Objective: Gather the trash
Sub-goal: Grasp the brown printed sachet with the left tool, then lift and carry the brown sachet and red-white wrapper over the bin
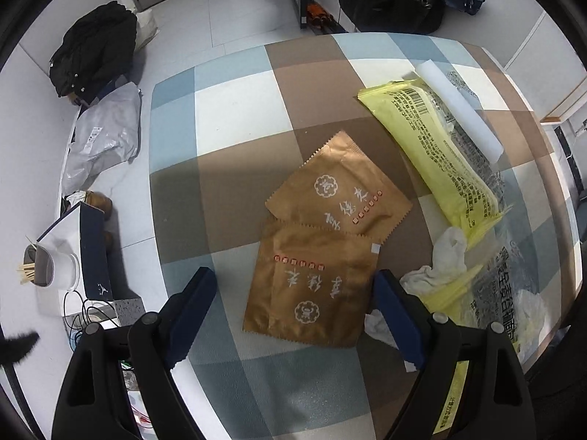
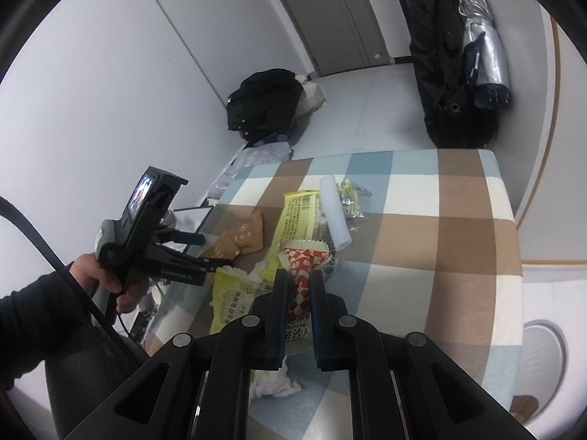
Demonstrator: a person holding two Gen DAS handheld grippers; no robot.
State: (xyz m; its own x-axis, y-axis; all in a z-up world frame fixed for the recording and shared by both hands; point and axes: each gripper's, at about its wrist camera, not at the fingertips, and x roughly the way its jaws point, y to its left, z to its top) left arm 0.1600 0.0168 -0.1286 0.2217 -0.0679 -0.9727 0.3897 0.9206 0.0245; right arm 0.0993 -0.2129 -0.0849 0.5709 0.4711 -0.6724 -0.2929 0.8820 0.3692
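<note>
Checkered counter (image 1: 234,110) in blue, brown and white, littered with trash. Left gripper (image 1: 293,315): pointed steeply down over the counter, jaws spread wide and holding nothing, straddling the nearer of two brown sachets (image 1: 312,289); whether its fingers touch the cloth cannot be told. Second brown sachet (image 1: 337,194) lies just beyond, overlapping the first. Long yellow wrapper (image 1: 429,139) lies to the right of the sachets, a white roll (image 1: 458,106) alongside it. Crumpled white tissue (image 1: 444,260) sits near the yellow wrapper's near end. Right gripper (image 2: 298,293): jaws narrow, clamped on a red-and-white checked wrapper (image 2: 302,260), held above the counter. Person's left hand (image 2: 106,278), dark sleeve, grasps the left gripper's handle.
</note>
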